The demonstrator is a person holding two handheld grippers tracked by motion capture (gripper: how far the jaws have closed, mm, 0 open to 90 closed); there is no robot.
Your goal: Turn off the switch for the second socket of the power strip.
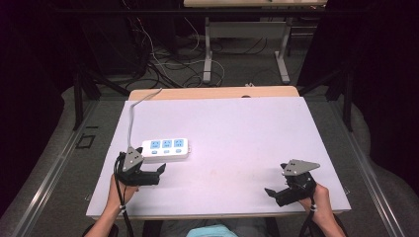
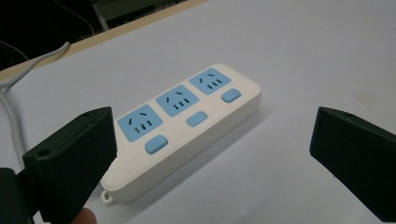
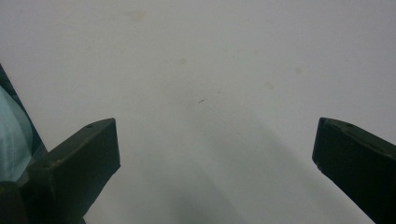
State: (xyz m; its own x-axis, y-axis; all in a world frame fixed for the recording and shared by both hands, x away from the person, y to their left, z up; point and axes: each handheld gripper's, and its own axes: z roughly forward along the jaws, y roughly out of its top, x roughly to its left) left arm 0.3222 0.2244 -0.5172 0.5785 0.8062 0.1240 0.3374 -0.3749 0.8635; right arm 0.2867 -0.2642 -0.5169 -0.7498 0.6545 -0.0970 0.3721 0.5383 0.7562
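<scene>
White plastic power strip (image 1: 166, 148) with three blue sockets lies untouched at the white table's (image 1: 237, 128) left side; the left gripper (image 1: 159, 171) hovers just beside it, jaws wide and empty, as does the right gripper (image 1: 272, 193), well apart from it. Grasping remains undone.

This looks like a lab or recording room, not a home. A plain white surface (image 1: 247, 128) stands on a grey floor, ringed by black curtains. Beyond the surface's far edge, loose cables (image 1: 168, 61) sprawl across the floor beside the metal legs of a second table (image 1: 247, 29). Dark stand struts (image 1: 81, 94) flank the surface.
</scene>
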